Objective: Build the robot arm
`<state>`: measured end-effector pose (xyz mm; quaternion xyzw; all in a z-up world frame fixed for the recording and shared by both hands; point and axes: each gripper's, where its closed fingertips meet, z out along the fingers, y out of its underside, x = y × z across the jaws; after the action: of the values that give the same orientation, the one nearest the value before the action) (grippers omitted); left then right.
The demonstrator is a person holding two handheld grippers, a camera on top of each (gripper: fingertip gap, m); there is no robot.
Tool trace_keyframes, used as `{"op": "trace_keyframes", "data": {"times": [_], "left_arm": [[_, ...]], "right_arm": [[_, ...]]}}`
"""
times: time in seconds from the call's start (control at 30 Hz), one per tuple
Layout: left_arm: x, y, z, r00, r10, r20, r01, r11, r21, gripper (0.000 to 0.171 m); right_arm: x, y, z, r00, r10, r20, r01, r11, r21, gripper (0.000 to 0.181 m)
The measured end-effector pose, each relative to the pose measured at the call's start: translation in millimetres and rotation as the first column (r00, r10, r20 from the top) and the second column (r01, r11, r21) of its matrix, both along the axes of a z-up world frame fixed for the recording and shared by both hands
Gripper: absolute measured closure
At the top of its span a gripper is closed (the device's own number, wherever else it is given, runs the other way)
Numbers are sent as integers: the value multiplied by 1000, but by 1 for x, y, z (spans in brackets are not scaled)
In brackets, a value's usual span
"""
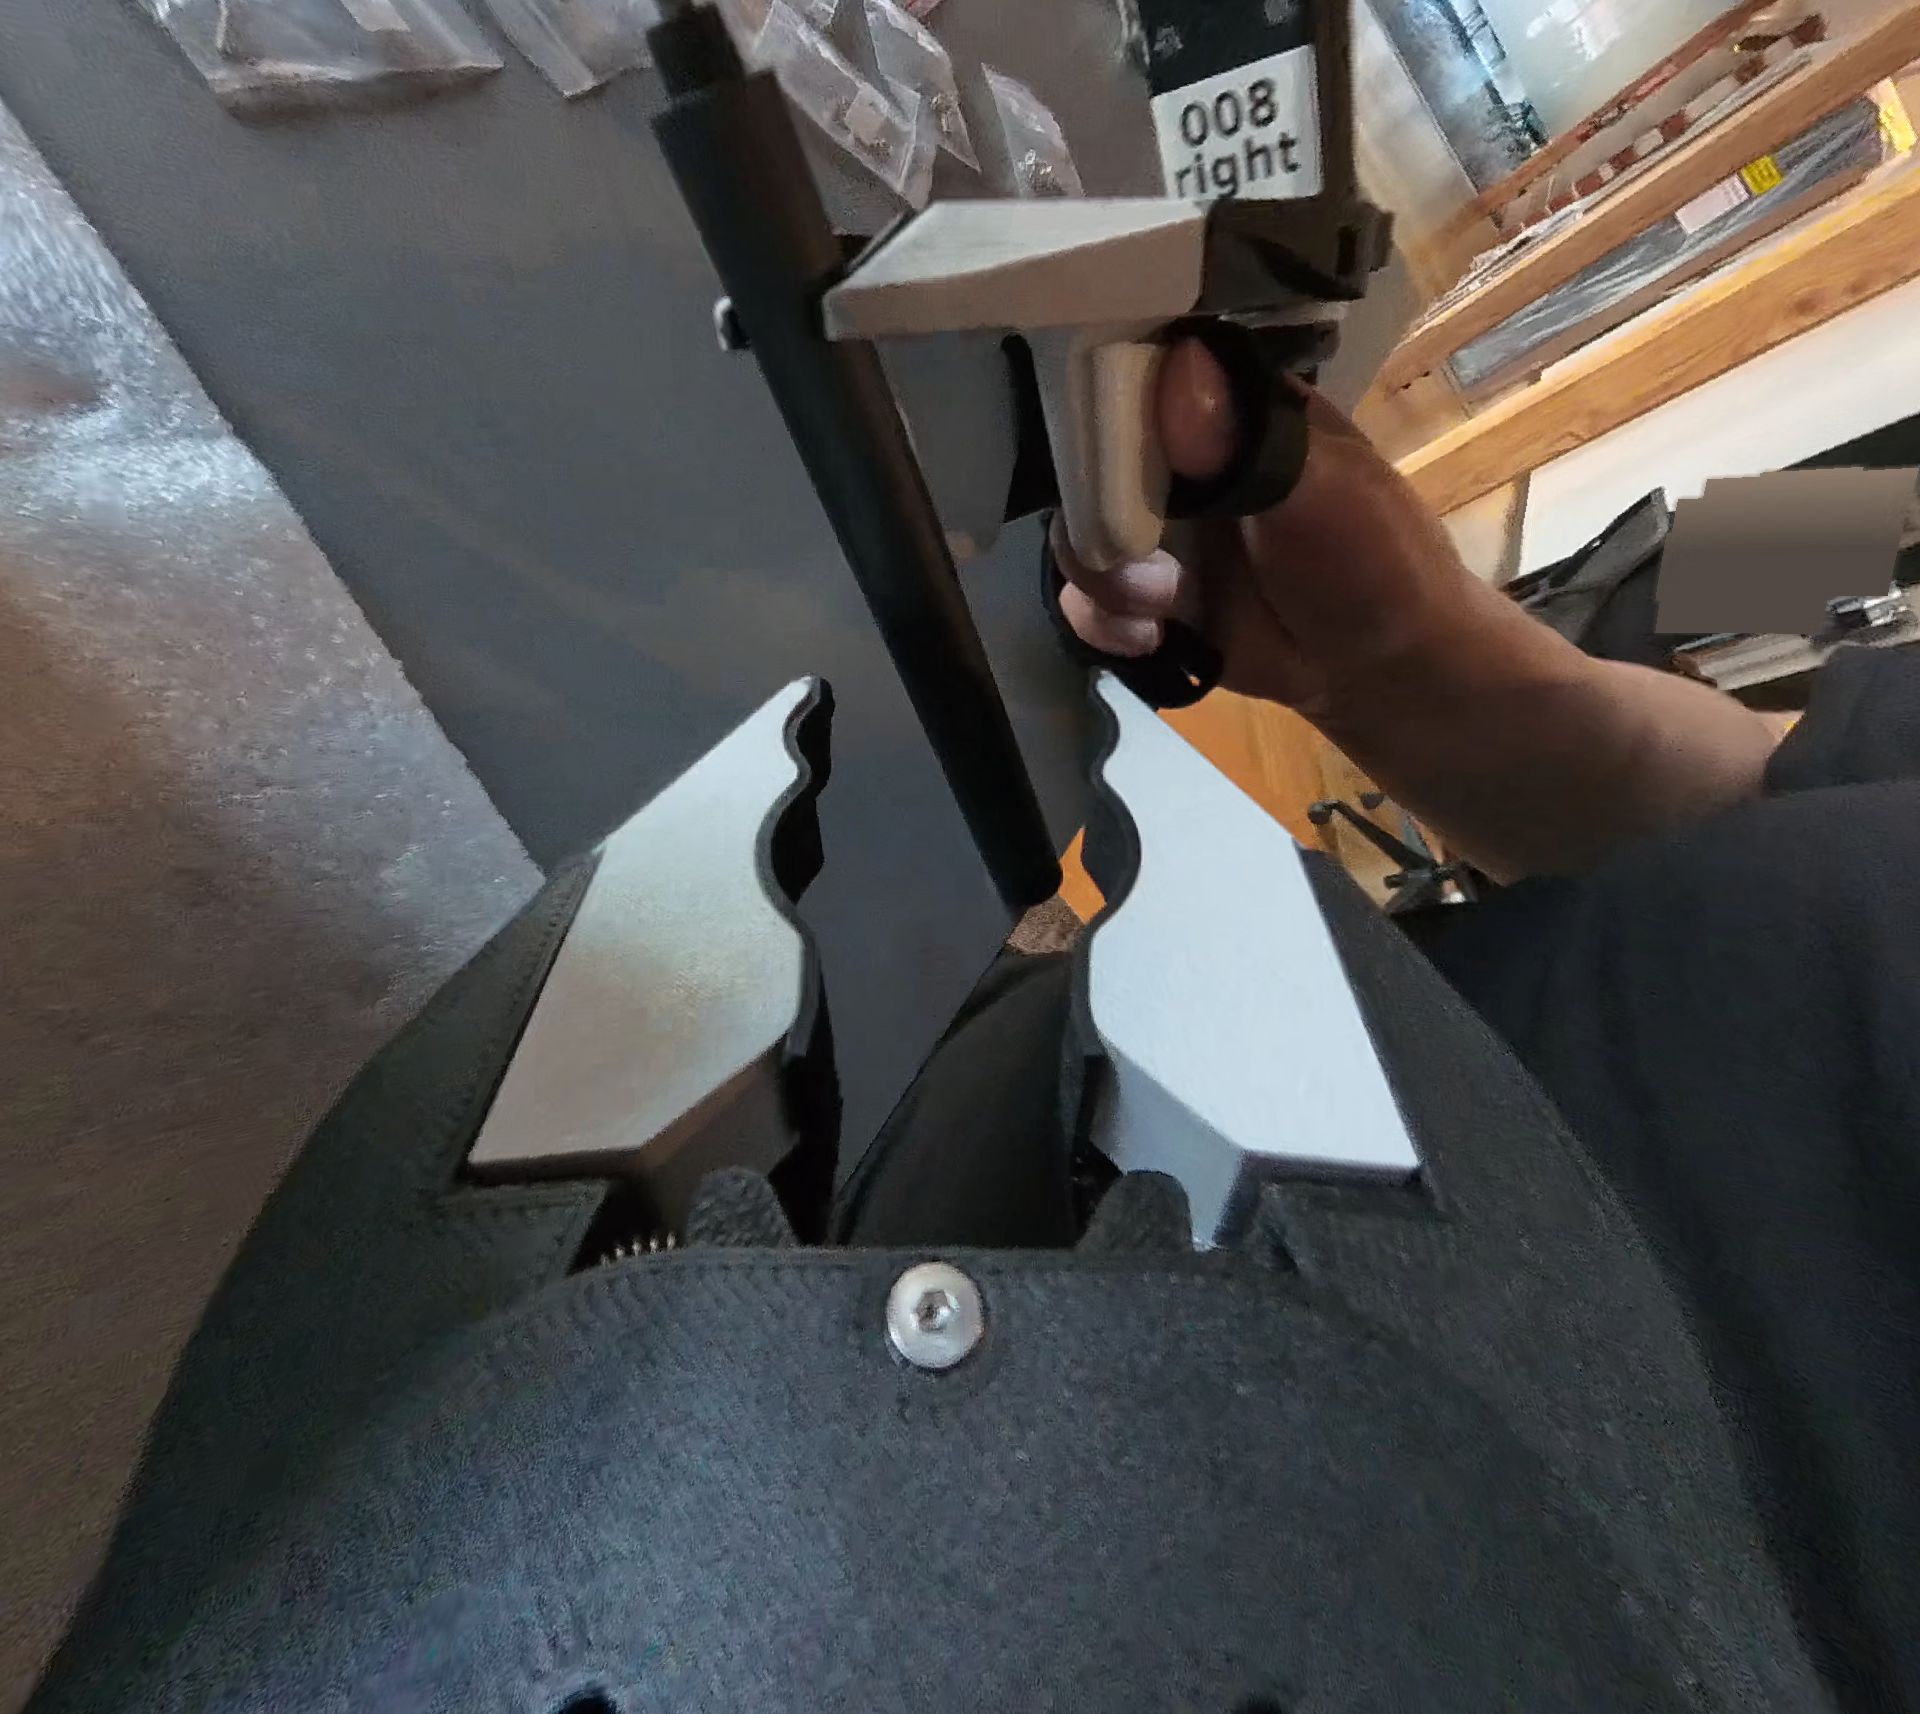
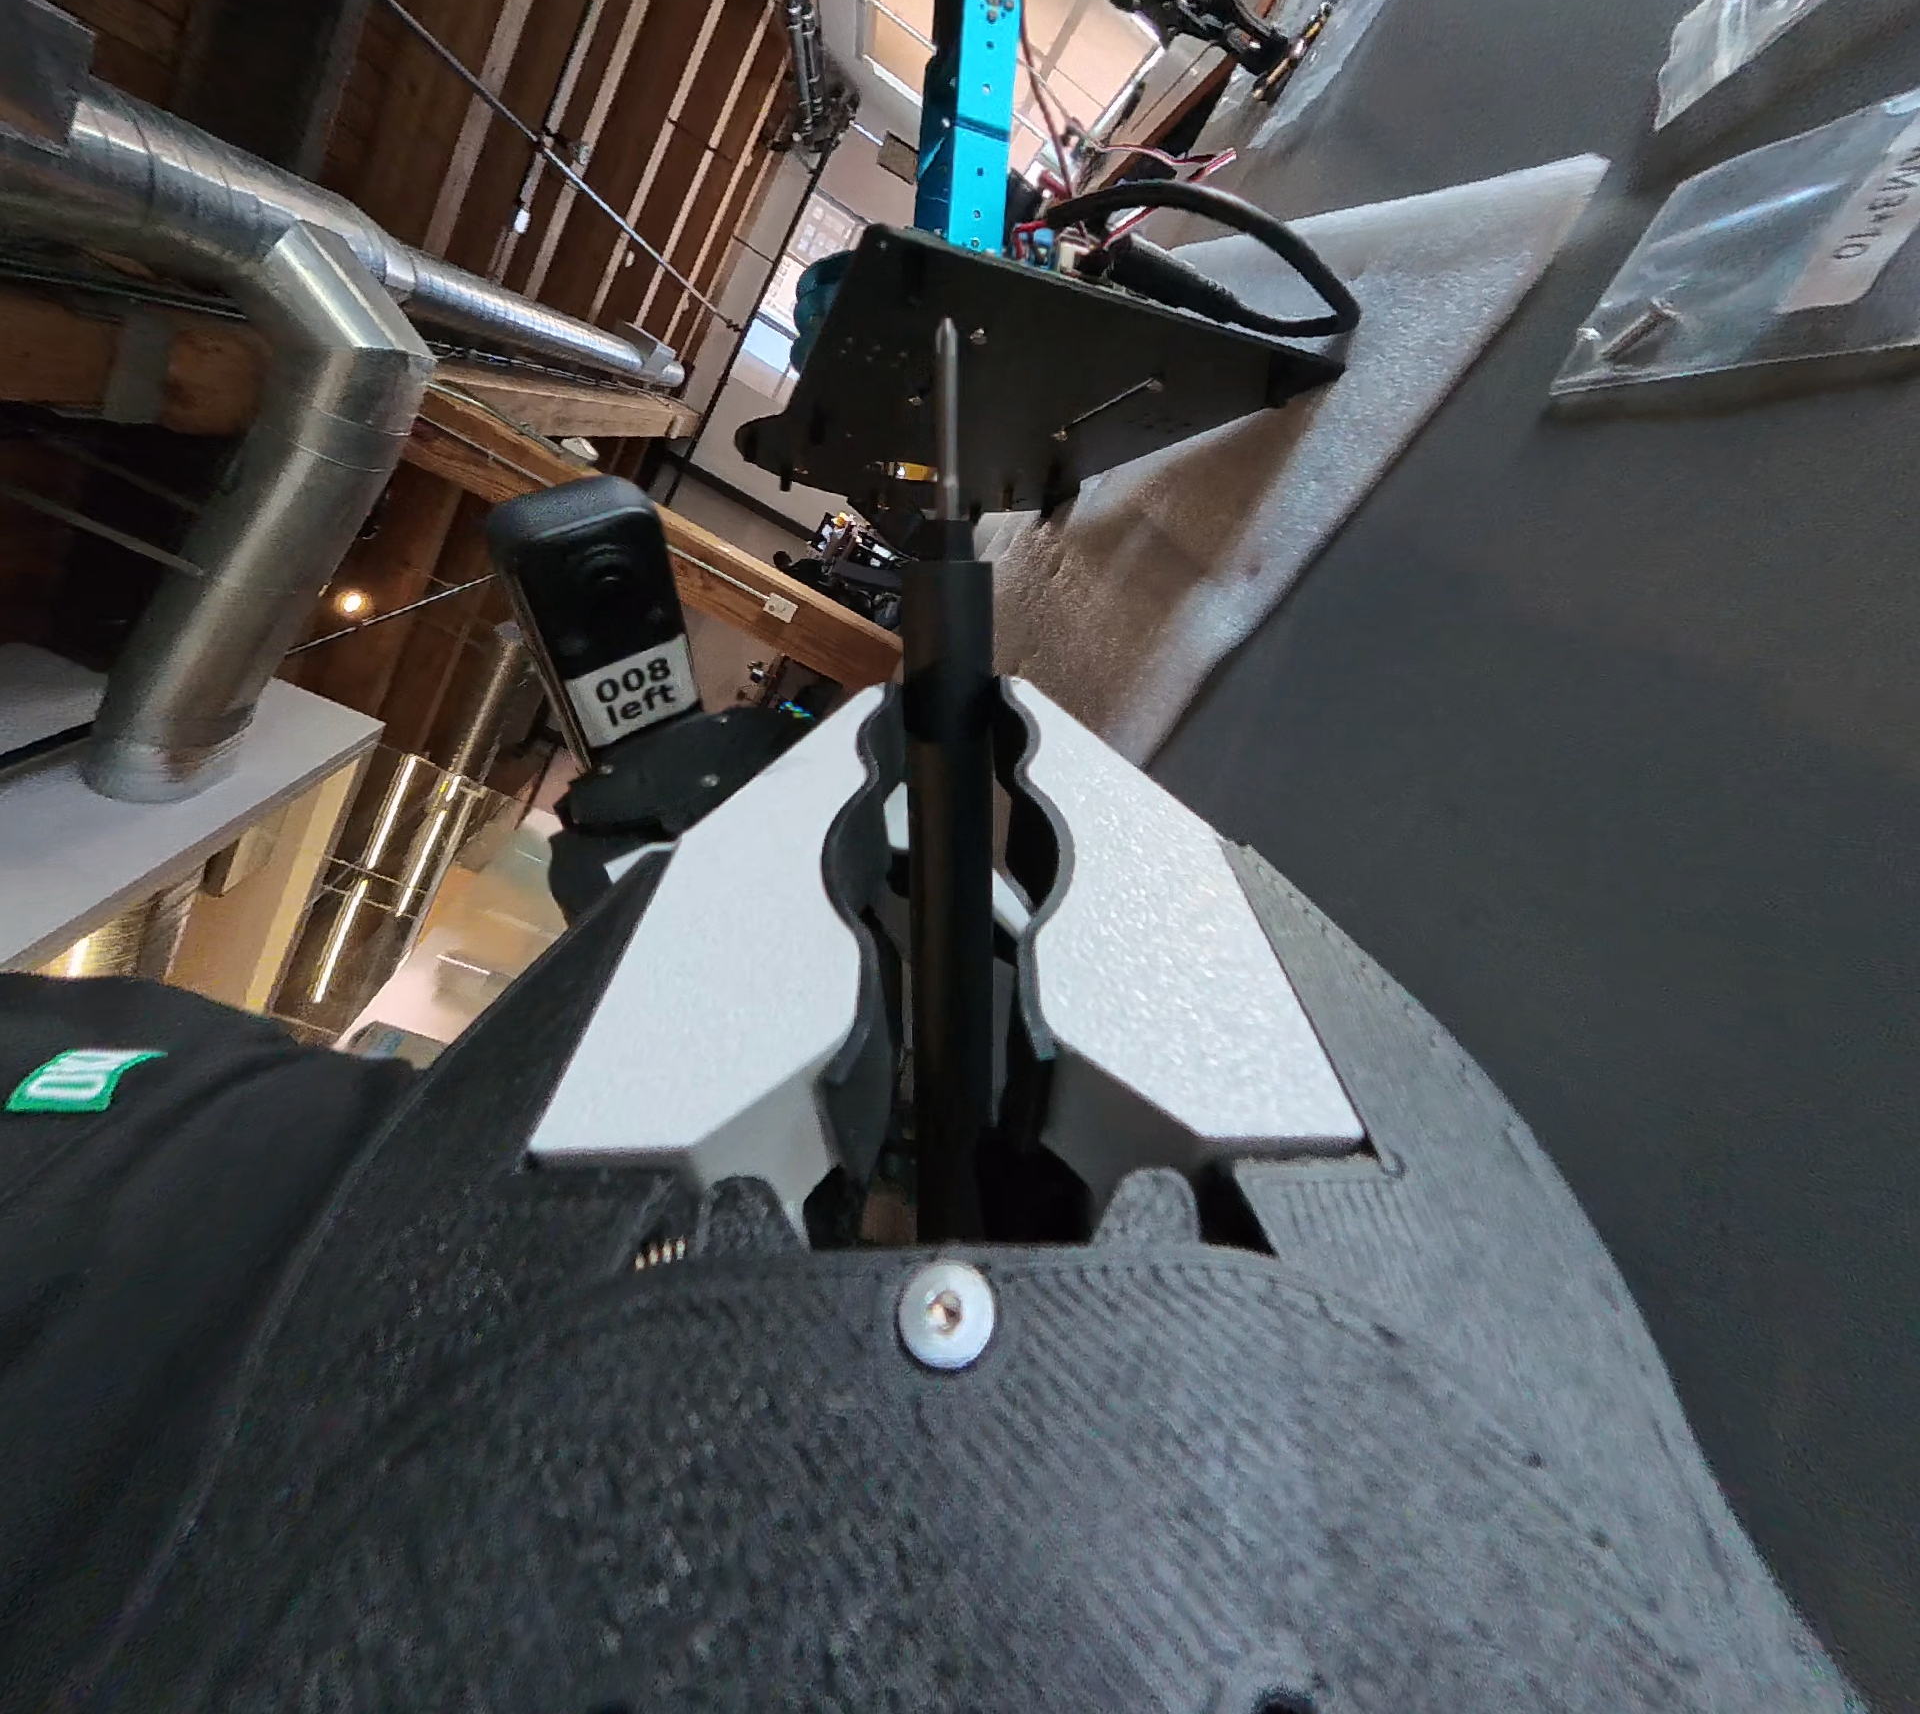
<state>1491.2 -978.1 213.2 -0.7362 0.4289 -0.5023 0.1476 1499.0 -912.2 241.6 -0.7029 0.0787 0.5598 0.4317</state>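
The right gripper (image 2: 940, 729) is clenched on a slim black screwdriver (image 2: 943, 833), its metal tip near a black perforated base plate (image 2: 1039, 355) on a grey foam sheet (image 2: 1247, 469). The left gripper (image 1: 961, 708) is released, holding nothing. Clear plastic bags (image 1: 831, 54) lie on the dark grey table (image 1: 499, 376). Wooden beams (image 2: 582, 54) and silver ducting (image 2: 260, 376) cross the room.

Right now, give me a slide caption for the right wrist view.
Right gripper clamps a black screwdriver, tip aimed at the black base plate of a blue robot arm.
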Motion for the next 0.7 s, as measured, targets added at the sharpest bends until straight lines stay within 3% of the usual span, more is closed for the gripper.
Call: {"op": "trace_keyframes", "data": {"times": [0.2, 0.37, 0.43, 0.6, 0.7], "left_arm": [[6, -13, -12, 999, 32, 19, -27, 979, -203, 136], [3, -10, -17, 997, 74, 29, -65, 969, -239, 157], [-2, -9, -16, 995, 83, 48, -66, 954, -292, 158], [-21, -11, 12, 977, 103, 186, 13, 845, -534, 162], [-30, -11, 11, 974, 126, 186, 7, 810, -587, 162]], "right_arm": [[-15, 8, -9, 997, -26, -73, 17, 992, -122, 166], [-23, 13, -14, 987, -39, -157, 9, 983, -184, 166], [-24, 14, -13, 984, -29, -177, -3, 984, -181, 166], [-35, 10, 7, 926, 98, -364, -148, 983, -112, 165], [-47, 6, 4, 900, 205, -384, -269, 955, -121, 156]]}}
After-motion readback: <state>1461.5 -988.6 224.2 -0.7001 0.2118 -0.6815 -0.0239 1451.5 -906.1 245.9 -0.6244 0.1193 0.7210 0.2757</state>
